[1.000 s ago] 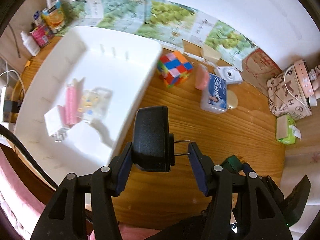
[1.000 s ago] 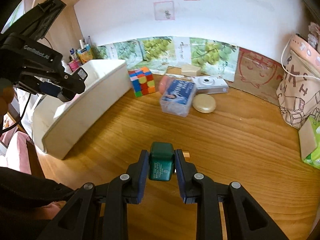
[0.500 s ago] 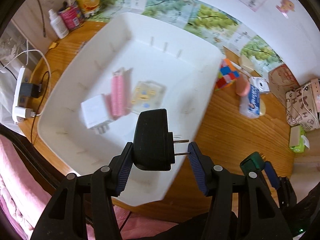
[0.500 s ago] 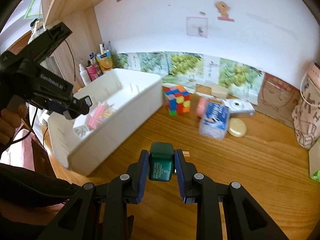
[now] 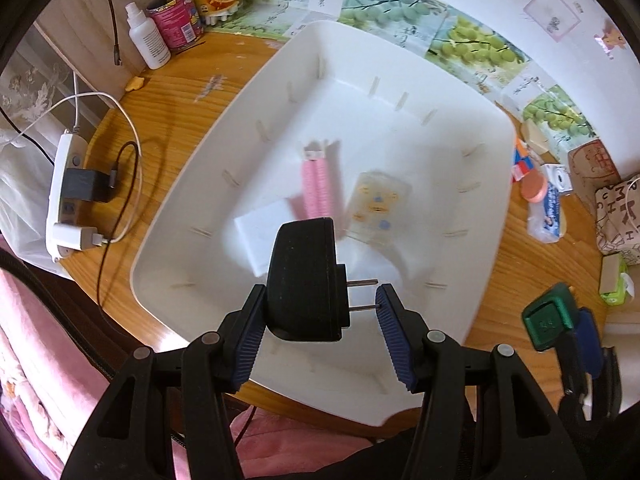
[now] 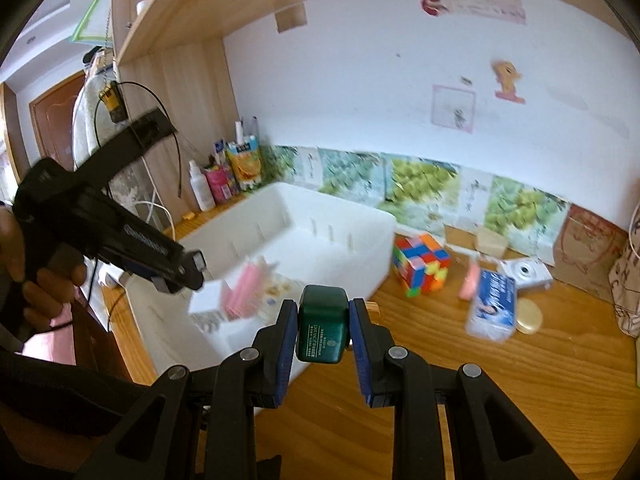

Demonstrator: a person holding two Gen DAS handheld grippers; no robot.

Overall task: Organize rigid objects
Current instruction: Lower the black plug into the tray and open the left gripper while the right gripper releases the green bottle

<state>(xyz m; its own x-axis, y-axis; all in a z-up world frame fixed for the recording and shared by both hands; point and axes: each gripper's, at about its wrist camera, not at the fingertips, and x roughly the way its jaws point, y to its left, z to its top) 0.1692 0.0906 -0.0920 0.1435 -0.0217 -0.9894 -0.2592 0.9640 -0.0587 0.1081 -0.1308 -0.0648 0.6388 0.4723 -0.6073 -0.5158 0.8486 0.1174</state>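
My left gripper [image 5: 320, 312] is shut on a black plug adapter [image 5: 304, 276], its two prongs resting against the right pad. It hangs pointing down over the near half of the white bin [image 5: 492, 216]. Inside the bin lie a pink hair roller [image 5: 318, 188], a white block [image 5: 264, 236] and a clear cartoon-printed case [image 5: 376, 208]. My right gripper [image 6: 322, 332] is shut on a small dark green box [image 6: 322, 328], also visible low on the right as the green box [image 5: 546, 322]. It hovers just at the bin's [image 6: 352, 240] near corner.
On the wooden table right of the bin are a colour cube [image 6: 420, 264], a blue tissue pack [image 6: 492, 304], a white camera [image 6: 526, 272] and a round compact [image 6: 528, 318]. A power strip [image 5: 64, 192] with cables and bottles [image 5: 148, 36] sit left of the bin. A patterned bag [image 5: 620, 216] stands far right.
The left gripper carried the adapter from beside the bin to above its inside. The right gripper rose and came toward the bin with the green box. Both grips stayed the same.
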